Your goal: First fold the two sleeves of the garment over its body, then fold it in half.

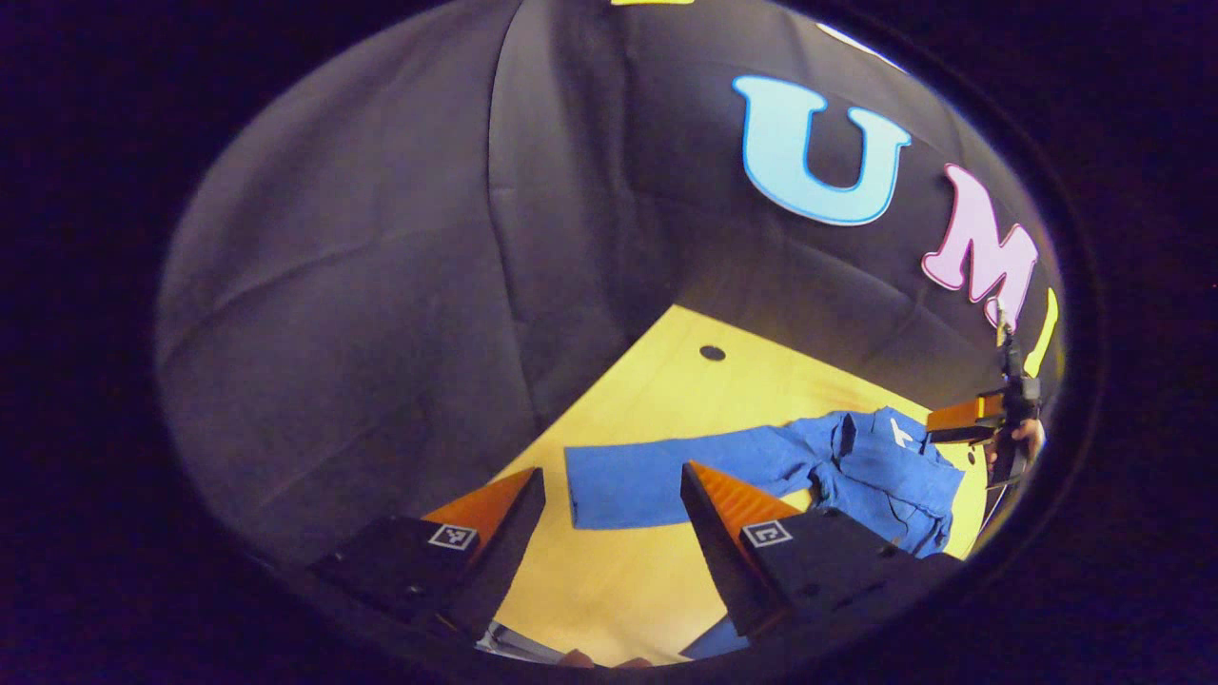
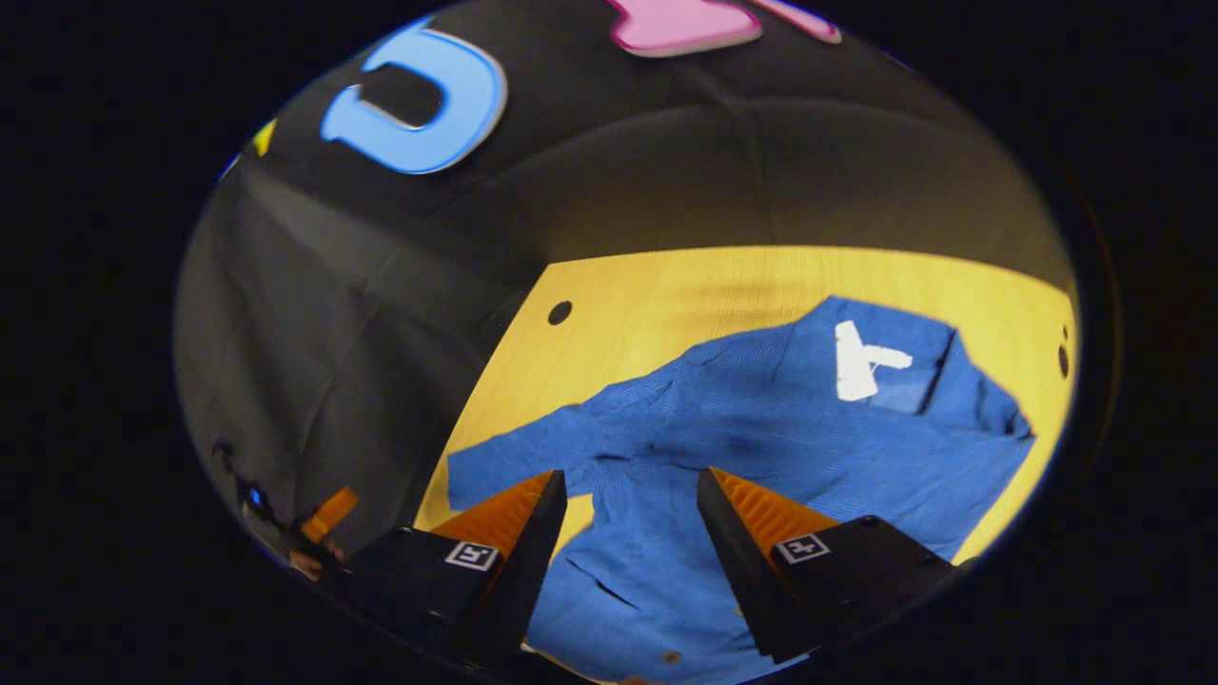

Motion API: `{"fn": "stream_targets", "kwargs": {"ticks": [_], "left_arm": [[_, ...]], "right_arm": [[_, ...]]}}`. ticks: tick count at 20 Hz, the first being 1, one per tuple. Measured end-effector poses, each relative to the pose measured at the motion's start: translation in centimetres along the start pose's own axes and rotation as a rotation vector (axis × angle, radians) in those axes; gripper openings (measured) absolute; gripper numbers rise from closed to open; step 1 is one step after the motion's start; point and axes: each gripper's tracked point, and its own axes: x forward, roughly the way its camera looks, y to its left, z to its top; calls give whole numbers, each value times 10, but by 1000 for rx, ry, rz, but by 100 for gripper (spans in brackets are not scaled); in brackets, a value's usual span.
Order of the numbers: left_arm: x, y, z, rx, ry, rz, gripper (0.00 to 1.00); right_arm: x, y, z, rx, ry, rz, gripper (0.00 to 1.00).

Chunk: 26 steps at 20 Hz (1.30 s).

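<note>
Shirt [image 2: 761, 438] blue, soft fine-ribbed cloth, spread flat on yellow wooden table [image 2: 666, 285]; white patch [image 2: 861, 362] near far collar. Left sleeve [image 1: 685, 476] stretched out straight, unfolded. Left gripper [image 1: 614, 504] released, above sleeve cuff; right gripper [image 2: 628, 514] released, over shirt body. Advice: pinch cuff edge only, lift low, lay across body without dragging.

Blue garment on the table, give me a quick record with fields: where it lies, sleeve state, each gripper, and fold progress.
garment: blue garment lying spread on the yellow table
sleeve: one sleeve stretched out flat, not folded over the body
left gripper: open, above the sleeve's cuff end, holding nothing
right gripper: open, above the garment's body, holding nothing
fold progress: no fold visible yet
</note>
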Motion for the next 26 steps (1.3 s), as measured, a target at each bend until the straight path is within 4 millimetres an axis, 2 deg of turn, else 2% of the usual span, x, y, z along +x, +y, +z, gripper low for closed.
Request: {"fn": "stream_targets", "kwargs": {"ticks": [3,4,5,6,7,8,9,10,11,12,13,14,15,20,21,23,24,25,26], "left_arm": [[62,1,-9,-23,170,2,84],[72,3,-9,-6,207,14,84],[91,4,-14,32,269,39,84],[104,4,-20,39,305,47,84],[115,5,-23,39,337,53,87],[119,10,-26,41,375,62,84],[129,14,-32,49,416,72,82],[137,17,-36,53,445,75,84],[147,18,-41,52,484,79,85],[154,16,-50,50,524,59,84],[151,15,-61,52,592,61,84],[162,16,-61,110,568,55,84],[154,15,-58,138,619,55,84],[159,11,-55,188,654,31,82],[156,3,-55,219,668,12,75],[158,-8,-57,275,667,-9,19],[161,-13,-57,280,659,-7,4],[160,-18,-57,271,647,-9,0],[162,-23,-58,252,637,-25,0]], "right_arm": [[-84,13,-2,-28,-74,34,92],[-112,15,-4,-26,-105,36,92],[-156,11,-12,-23,-152,21,92],[-188,9,-20,-21,-182,-1,91],[-210,6,-27,-21,-202,-22,91],[-231,1,-38,-21,-213,-50,91],[-248,-8,-46,-15,-226,-89,91],[-266,-16,-59,5,-235,-132,91],[-276,-20,-68,27,-241,-156,92],[-287,-25,-79,69,-252,-179,91],[-291,-27,-86,94,-254,-184,91],[-293,-30,-90,125,-262,-201,91],[-293,-29,-93,140,-260,-201,91],[-279,-12,-108,115,-213,-183,92],[-278,-9,-110,109,-202,-180,92],[-276,-5,-112,99,-188,-168,94],[-277,-6,-113,99,-189,-167,94],[-277,-5,-113,102,-195,-164,94],[-277,-5,-114,109,-195,-158,94]]}}
